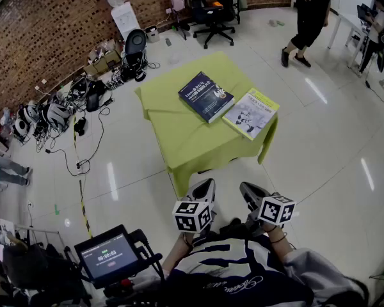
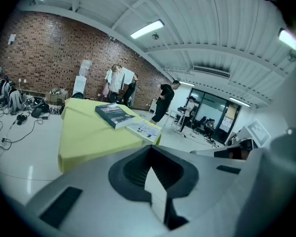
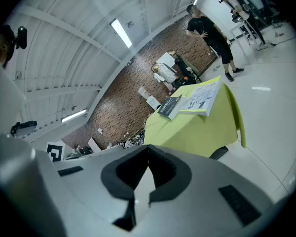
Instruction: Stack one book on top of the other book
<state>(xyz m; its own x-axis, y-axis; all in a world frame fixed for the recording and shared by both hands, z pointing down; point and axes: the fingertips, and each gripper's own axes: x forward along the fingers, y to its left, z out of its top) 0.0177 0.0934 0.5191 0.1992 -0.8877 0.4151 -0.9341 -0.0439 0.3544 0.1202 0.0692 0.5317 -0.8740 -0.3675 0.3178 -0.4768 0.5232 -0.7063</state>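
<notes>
Two books lie flat and side by side on the table: a dark blue book (image 1: 206,96) towards the middle and a pale book (image 1: 251,112) with a yellow edge nearer the right-hand corner. Their long edges run so close together that I cannot say whether they touch, but neither is on top of the other, so the stacking has not begun. Lying face up with their near edges clear, either one looks easy to slide a jaw under.

Well short of them, the person holds both tools low in front of the body, angled down towards the table. The left gripper (image 1: 203,187) has its jaws pressed together with nothing between them, and the right gripper (image 1: 251,194) is the same, closed and empty. My guess is that this is a resting hold before the reach; both will need to spread wide before they can take a cover.

The table (image 1: 179,133) is small and square, draped in a green cloth (image 1: 160,107) that hangs past its corners. It stands alone on a glossy white floor (image 1: 320,152). Behind it runs a brick wall (image 1: 57,24) with cables (image 1: 83,101) and bags heaped at its foot, an office chair (image 1: 211,11) further along, and another person (image 1: 310,11) standing off to the right. A small screen (image 1: 107,253) glows at the wearer's left
</notes>
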